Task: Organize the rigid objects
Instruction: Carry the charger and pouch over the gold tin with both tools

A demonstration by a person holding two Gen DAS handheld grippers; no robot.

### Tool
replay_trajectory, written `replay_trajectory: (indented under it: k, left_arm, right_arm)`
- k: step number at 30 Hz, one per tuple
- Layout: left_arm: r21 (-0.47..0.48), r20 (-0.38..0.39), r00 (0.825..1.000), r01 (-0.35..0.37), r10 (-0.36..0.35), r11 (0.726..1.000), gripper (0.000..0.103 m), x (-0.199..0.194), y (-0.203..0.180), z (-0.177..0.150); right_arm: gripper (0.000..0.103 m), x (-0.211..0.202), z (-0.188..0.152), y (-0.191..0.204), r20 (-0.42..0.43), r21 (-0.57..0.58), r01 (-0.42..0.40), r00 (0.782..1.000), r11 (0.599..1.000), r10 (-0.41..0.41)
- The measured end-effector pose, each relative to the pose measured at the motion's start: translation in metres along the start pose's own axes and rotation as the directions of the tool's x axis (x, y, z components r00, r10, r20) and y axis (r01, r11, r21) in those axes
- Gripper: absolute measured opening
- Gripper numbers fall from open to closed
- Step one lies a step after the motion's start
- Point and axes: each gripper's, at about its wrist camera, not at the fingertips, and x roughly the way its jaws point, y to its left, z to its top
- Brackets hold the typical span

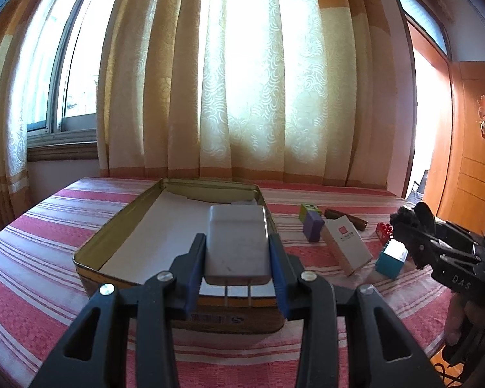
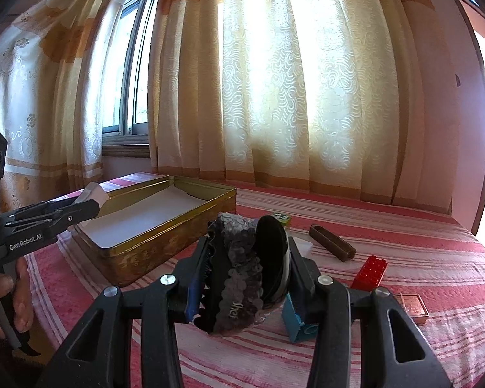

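My left gripper point(image 1: 237, 245) is shut on a white charger plug point(image 1: 237, 242), prongs toward the camera, held above the near end of an open gold tin point(image 1: 90, 242) lined with white paper. My right gripper point(image 2: 247, 258) is shut on a black sequined hair clip point(image 2: 242, 278), held above the striped cloth to the right of the tin point(image 2: 165, 249). In the right wrist view the left gripper point(image 2: 87, 207) and its charger point(image 2: 92, 194) hang over the tin's left end. In the left wrist view the right gripper point(image 1: 414, 226) sits at the right edge.
On the red striped tablecloth point(image 1: 32, 274) lie a purple and green block point(image 1: 312, 226), a white box point(image 1: 346, 245), a teal block point(image 1: 391, 258), a brown case point(image 2: 331, 242), a red brick point(image 2: 370, 273) and a copper-coloured tin point(image 2: 412, 307). Curtains hang behind.
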Motion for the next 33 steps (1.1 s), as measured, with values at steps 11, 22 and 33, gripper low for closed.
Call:
replay_trajectory:
  k: [11, 22, 33]
  left_arm:
    - [-0.030, 0.004, 0.999, -0.038, 0.038, 0.999, 0.037, 0.000, 0.019, 0.004]
    - [-0.057, 0.003, 0.998, -0.064, 0.064, 0.996, 0.037, -0.001, 0.033, 0.006]
    - [-0.073, 0.001, 0.998, -0.063, 0.064, 0.995, 0.037, 0.000, 0.041, 0.007]
  right_arm:
    - [0.047, 0.001, 0.000, 0.007, 0.005, -0.007, -0.020, 1.000, 1.000, 0.020]
    - [0.047, 0.006, 0.002, 0.022, -0.006, -0.027, -0.060, 0.998, 0.998, 0.060]
    - [0.047, 0.013, 0.004, 0.032, -0.022, -0.021, -0.106, 0.994, 0.994, 0.105]
